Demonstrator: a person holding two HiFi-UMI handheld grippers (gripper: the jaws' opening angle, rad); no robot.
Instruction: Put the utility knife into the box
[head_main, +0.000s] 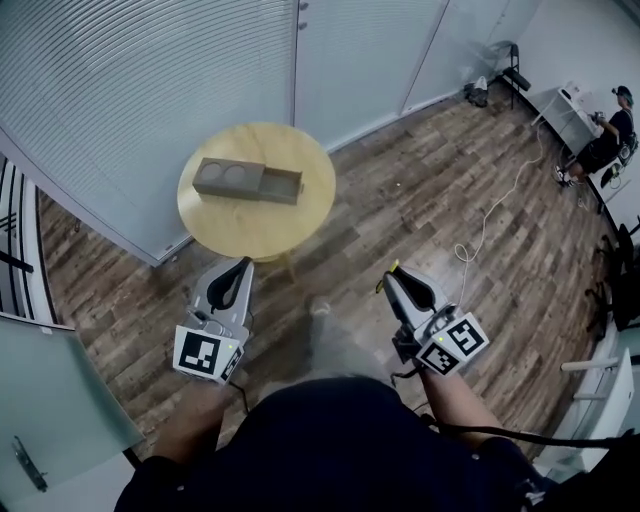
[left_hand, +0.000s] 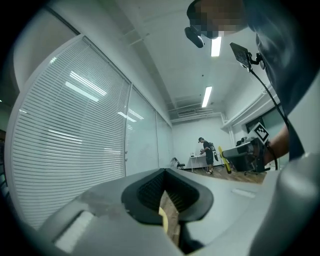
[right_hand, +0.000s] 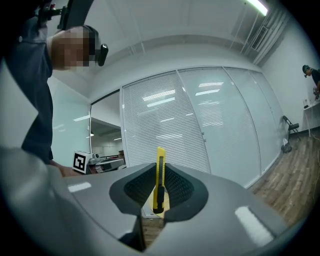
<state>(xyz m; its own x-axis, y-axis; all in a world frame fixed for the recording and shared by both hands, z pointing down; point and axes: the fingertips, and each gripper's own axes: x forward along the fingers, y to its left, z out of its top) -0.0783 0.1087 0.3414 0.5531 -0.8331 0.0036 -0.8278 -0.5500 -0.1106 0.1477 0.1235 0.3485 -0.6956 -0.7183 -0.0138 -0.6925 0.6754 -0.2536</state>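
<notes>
A grey-brown box (head_main: 248, 180) lies on the round wooden table (head_main: 300, 228), with two round recesses at its left end and an open compartment at its right. The yellow utility knife (right_hand: 160, 160) stands upright between the pads of my right gripper (right_hand: 159, 186), which is shut on it. In the head view the right gripper (head_main: 393, 276) hangs over the floor, short of the table and to its right, with the knife's yellow tip (head_main: 395, 267) showing. My left gripper (head_main: 241, 266) (left_hand: 165, 192) is near the table's front edge, shut and holding nothing.
Glass walls with blinds (head_main: 150, 90) run behind the table. A white cable (head_main: 495, 210) trails across the wooden floor. At the far right a person (head_main: 605, 140) sits at a desk, with a chair (head_main: 512, 75) nearby. A glass door (head_main: 50, 400) is at the lower left.
</notes>
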